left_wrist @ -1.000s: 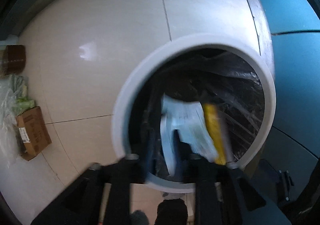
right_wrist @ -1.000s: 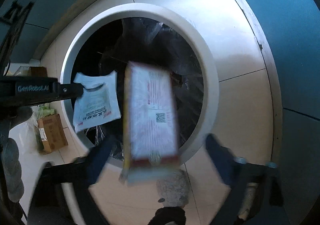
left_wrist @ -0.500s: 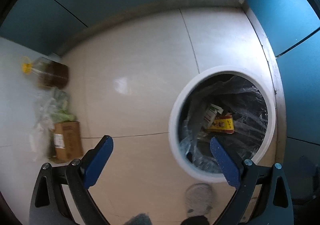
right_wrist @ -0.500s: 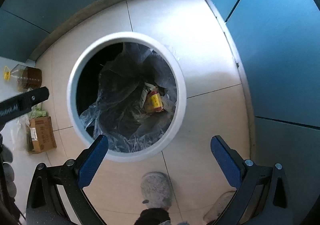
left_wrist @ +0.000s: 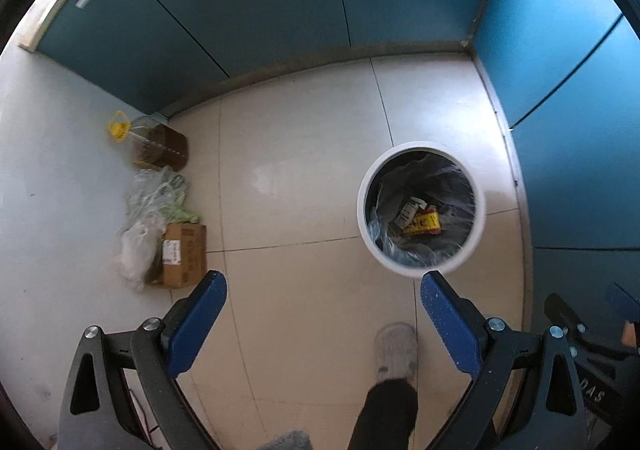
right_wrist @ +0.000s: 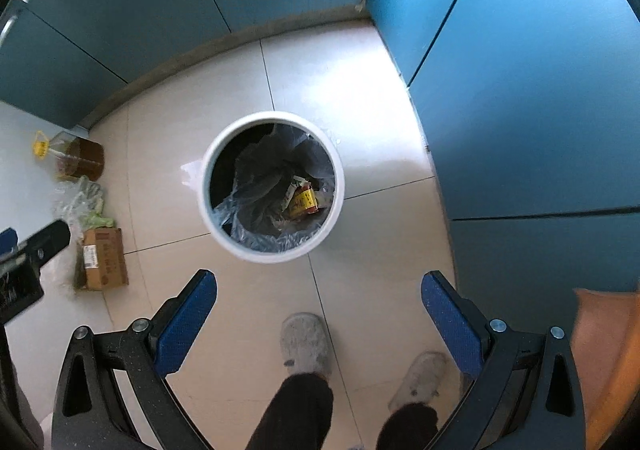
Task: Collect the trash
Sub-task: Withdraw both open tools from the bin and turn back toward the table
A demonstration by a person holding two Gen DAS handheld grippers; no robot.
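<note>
The left gripper (left_wrist: 320, 290) is wide open, with nothing between its blue pads (left_wrist: 198, 324). Its jaws have just been opening, and no thing is between them. The right gripper (right_wrist: 318, 290) is wide open too and holds nothing. Both point down at the pale tiled floor (left_wrist: 296, 178). Past the tip of the left gripper's right-hand finger stands the round white trash bin (left_wrist: 421, 268), and the right gripper has the same bin (right_wrist: 272, 250) straight ahead of its open jaws. The bin has a thin plastic bag (right_wrist: 260, 178) inside. The trash (right_wrist: 302, 200) lies at the bottom of the bag (a yellow and red packet with some paper beside it). Far off to the left of both grippers, by the wall, are a small cardboard box (left_wrist: 184, 256), some crumpled plastic bags (left_wrist: 150, 210) and a bottle with a yellow cap (left_wrist: 158, 142). Below the right gripper are two grey slippers (right_wrist: 304, 342) and dark trouser legs. Blue cupboard doors (left_wrist: 280, 2) stand ahead and to the right.
</note>
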